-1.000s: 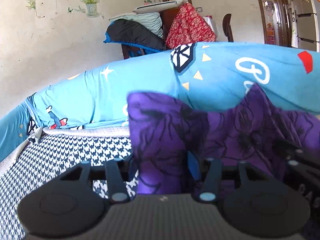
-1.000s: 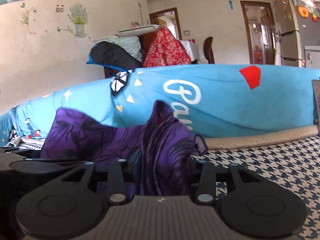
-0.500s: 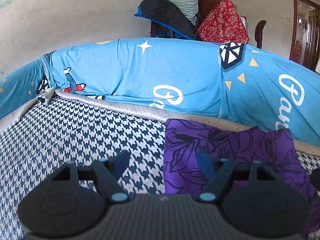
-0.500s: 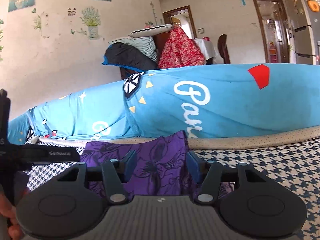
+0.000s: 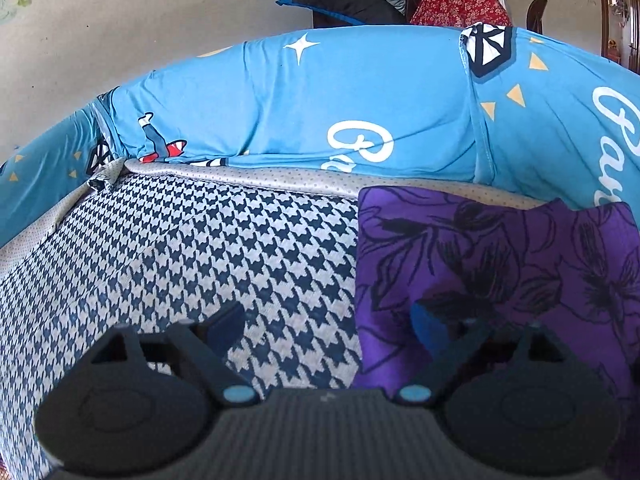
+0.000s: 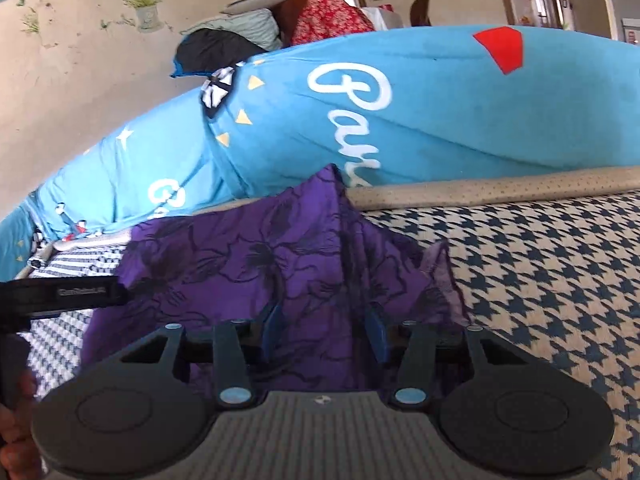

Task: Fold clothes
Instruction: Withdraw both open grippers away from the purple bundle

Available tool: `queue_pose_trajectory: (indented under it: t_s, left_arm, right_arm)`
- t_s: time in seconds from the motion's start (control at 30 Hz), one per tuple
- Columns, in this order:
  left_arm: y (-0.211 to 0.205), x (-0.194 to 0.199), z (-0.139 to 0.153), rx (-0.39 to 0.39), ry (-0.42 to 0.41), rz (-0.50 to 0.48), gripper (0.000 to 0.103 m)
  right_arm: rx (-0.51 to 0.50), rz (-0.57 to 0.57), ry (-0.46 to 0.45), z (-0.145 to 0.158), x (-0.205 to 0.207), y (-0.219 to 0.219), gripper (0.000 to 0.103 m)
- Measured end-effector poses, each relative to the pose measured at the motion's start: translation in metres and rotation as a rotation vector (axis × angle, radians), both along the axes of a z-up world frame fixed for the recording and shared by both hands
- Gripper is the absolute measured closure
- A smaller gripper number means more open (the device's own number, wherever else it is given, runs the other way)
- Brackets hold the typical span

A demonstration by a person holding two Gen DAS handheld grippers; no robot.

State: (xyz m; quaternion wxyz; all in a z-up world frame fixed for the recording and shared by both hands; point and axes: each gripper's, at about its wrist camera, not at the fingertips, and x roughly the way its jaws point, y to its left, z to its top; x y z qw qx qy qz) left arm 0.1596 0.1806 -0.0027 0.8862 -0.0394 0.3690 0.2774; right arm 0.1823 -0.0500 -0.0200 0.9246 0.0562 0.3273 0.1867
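Purple floral garment (image 5: 492, 264) flat on houndstooth sofa seat (image 5: 224, 248), long axis running along blue cushions (image 5: 320, 104). Left gripper (image 5: 328, 328) spread wide over its left edge; right gripper (image 6: 324, 328) parted, astride raised fold.

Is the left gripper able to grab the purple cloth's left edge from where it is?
Probably yes. The left gripper is open, straddling the purple cloth's left edge, with nothing between.
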Motion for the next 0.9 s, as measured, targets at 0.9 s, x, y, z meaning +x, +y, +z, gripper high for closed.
queue_pose_trajectory:
  t_s: [0.9]
  left_arm:
    - [0.052,-0.007,-0.009,-0.110,0.051,0.217,0.005]
  right_arm:
    - [-0.094,-0.096,-0.040,0.007,-0.003,-0.004,0.057]
